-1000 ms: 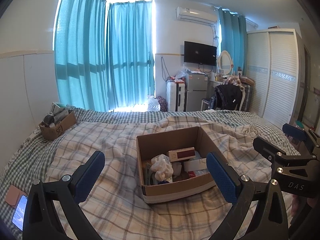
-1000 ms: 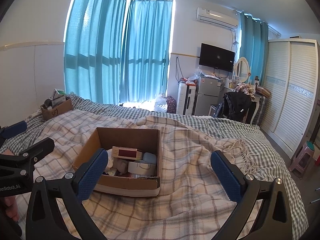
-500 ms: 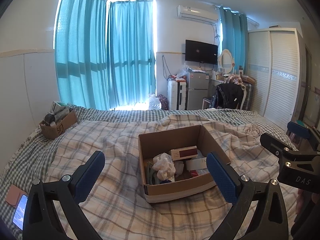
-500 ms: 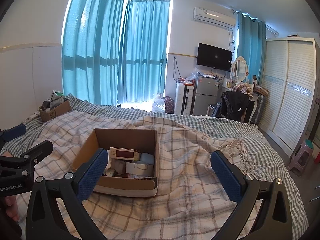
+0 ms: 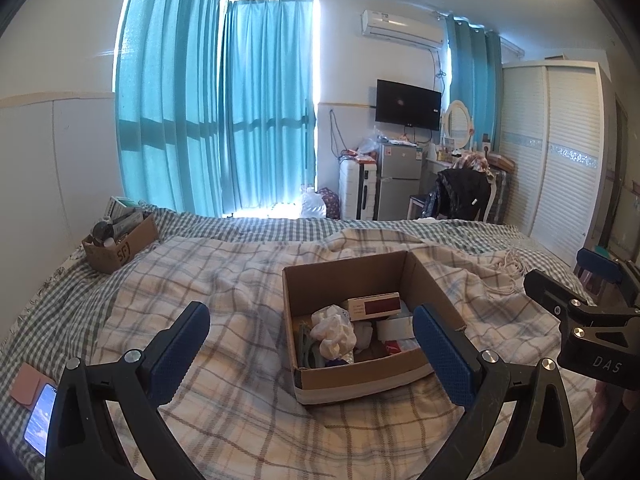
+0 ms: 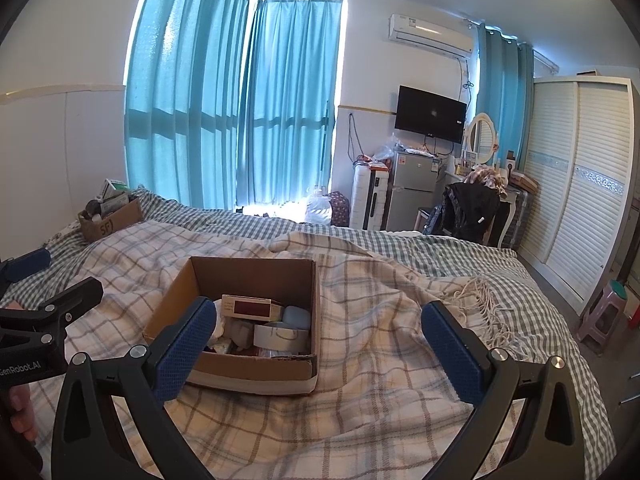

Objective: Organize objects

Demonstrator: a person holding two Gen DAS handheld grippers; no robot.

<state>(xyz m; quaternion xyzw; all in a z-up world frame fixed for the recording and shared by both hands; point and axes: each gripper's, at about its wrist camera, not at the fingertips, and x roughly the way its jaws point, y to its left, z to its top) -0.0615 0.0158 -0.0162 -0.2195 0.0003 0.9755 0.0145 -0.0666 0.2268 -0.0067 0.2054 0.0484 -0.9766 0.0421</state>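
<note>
An open cardboard box [image 5: 352,276] sits on the plaid blanket in the middle of the bed; it also shows in the right wrist view [image 6: 256,272]. It holds a red-and-cream carton [image 5: 374,305], crumpled white paper [image 5: 333,326], a white box [image 6: 280,336] and a pale blue item [image 6: 297,317]. My left gripper [image 5: 312,348] is open and empty, held above the blanket just before the box. My right gripper [image 6: 320,344] is open and empty, to the right of the box.
A smaller cardboard box [image 5: 120,246] full of items stands at the bed's far left. A phone [image 5: 39,420] and a brown wallet [image 5: 26,376] lie at the near left edge. A fridge, a suitcase, a chair and a wardrobe [image 6: 576,184] stand beyond the bed.
Both grippers have drifted slightly; the box sits a little more to the right in the left wrist view. Both stay open and empty.
</note>
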